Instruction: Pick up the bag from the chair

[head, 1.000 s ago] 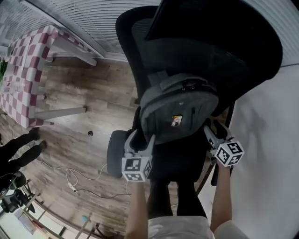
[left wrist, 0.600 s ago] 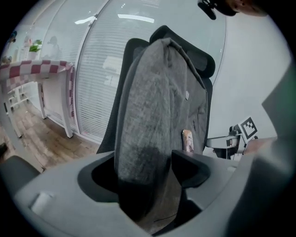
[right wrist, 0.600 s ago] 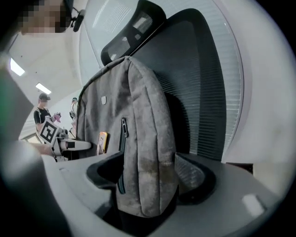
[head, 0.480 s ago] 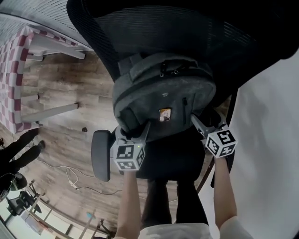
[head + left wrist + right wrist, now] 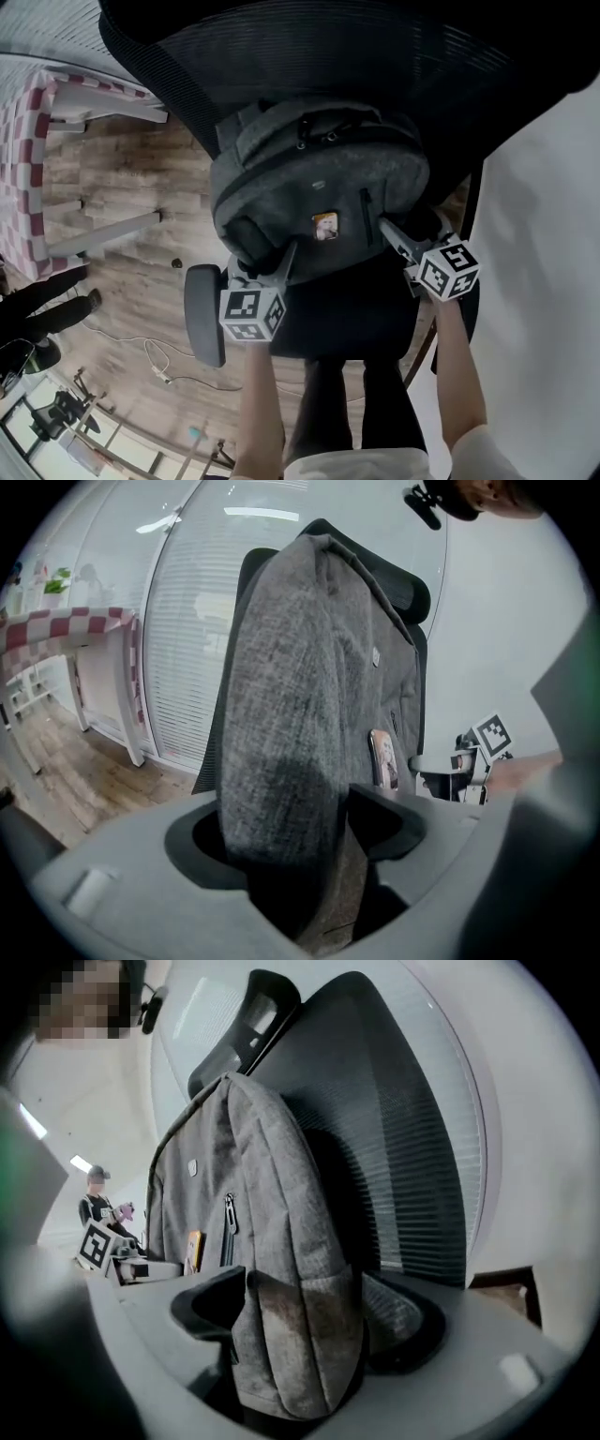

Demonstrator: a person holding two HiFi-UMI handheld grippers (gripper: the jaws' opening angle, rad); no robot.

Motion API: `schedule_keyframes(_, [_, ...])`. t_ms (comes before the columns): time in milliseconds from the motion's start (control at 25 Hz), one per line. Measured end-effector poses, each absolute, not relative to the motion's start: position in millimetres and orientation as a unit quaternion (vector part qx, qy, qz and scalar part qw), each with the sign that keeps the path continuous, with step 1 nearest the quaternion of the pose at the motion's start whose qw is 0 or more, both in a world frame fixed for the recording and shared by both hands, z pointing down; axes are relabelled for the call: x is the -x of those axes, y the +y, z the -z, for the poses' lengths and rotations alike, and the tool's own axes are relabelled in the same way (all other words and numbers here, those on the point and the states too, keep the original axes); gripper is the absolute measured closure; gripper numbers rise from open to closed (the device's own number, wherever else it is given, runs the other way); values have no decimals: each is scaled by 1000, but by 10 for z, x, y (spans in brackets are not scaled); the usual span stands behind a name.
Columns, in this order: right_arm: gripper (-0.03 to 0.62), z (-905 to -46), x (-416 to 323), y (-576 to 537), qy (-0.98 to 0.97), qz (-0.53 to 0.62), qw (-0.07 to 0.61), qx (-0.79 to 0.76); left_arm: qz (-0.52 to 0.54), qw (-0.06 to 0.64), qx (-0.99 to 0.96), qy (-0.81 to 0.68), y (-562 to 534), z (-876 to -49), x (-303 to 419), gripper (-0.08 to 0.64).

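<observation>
A grey fabric backpack (image 5: 319, 173) with a small orange tag stands upright against the mesh back of a black office chair (image 5: 356, 56). My left gripper (image 5: 272, 265) is shut on the bag's lower left side. My right gripper (image 5: 392, 234) is shut on its lower right side. In the left gripper view the grey bag (image 5: 309, 696) fills the gap between the jaws of the left gripper (image 5: 300, 832). In the right gripper view the bag's bottom corner (image 5: 295, 1326) sits pinched in the right gripper (image 5: 305, 1330), with the chair back (image 5: 394, 1129) behind it.
The chair's armrest (image 5: 202, 314) juts out at the left below the bag. A red-and-white chequered table (image 5: 21, 178) stands at the far left on the wooden floor (image 5: 131, 234). A cable (image 5: 155, 370) lies on the floor. A white wall (image 5: 544, 281) runs along the right.
The bag, held by both grippers, has come up and closer to the head camera and looks larger. The chair back now fills the top of the view.
</observation>
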State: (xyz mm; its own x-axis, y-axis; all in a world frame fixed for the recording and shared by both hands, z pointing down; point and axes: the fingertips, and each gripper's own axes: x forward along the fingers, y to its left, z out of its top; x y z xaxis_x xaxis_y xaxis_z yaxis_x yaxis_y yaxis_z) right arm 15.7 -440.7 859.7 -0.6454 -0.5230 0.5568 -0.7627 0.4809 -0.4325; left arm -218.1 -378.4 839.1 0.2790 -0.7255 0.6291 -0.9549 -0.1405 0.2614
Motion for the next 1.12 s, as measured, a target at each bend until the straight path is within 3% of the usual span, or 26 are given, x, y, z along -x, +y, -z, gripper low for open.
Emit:
schedule_keyframes(160, [190,-8624,-95,-4407,-852,-338,180,-357,-172,317,-745,-561,-3824,-8412,2168,229])
schedule_keyframes(280, [116,-8583,-26,-4381,-852,-354,170,-345,-172,315,-753,-552,-3824,-8421,2165,227])
schedule_keyframes(520, [118,-8668,-6,-4422,-824,-328,211,-411,-181,315,-750,-553,-3812,-8438,2138,233])
schedule_keyframes(760, [134,-8561,19,-4359,-833,-308,210,-409,-183,325,-761,-530,-3745,-8392,2110,299])
schedule_keyframes(1120, [153,-8323,-86,-4052,-835,-282,202,-426,-186,277,-792,-511,-3555,-8121,1917,385])
